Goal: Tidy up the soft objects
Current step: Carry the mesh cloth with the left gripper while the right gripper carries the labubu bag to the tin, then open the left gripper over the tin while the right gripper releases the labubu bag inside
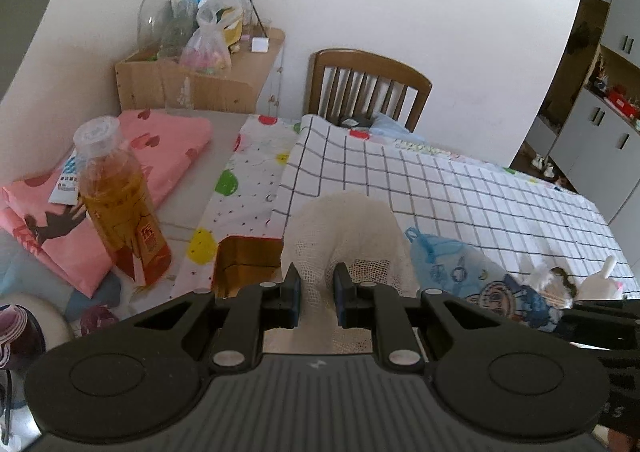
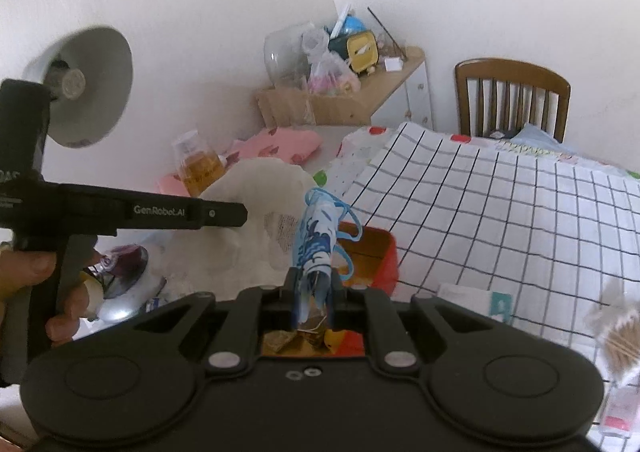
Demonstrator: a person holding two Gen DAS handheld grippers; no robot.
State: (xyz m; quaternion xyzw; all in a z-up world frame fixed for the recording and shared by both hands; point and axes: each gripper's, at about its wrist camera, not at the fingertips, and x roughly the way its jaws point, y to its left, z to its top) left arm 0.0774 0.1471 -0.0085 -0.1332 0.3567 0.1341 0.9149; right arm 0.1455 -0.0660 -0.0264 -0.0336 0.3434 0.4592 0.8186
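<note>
Left fingers (image 1: 316,284) pinching white gauze cloth (image 1: 348,228), right fingers (image 2: 314,284) pinching blue printed mask (image 2: 316,236)

Ahead-right of our left hand-held gripper (image 1: 316,294), the checked cloth (image 1: 460,188) lies flat and unobstructed. Ahead-left, the bottle (image 1: 120,200) stands upright on pink fabric (image 1: 168,148); the chair (image 1: 368,86) blocks the far edge.

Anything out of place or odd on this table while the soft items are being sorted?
Yes: a drink bottle stands upright on the folded pink cloth, a hard item resting on soft fabric. The checked cloth lies rumpled over the dotted cloth. Nothing looks spilled.
</note>
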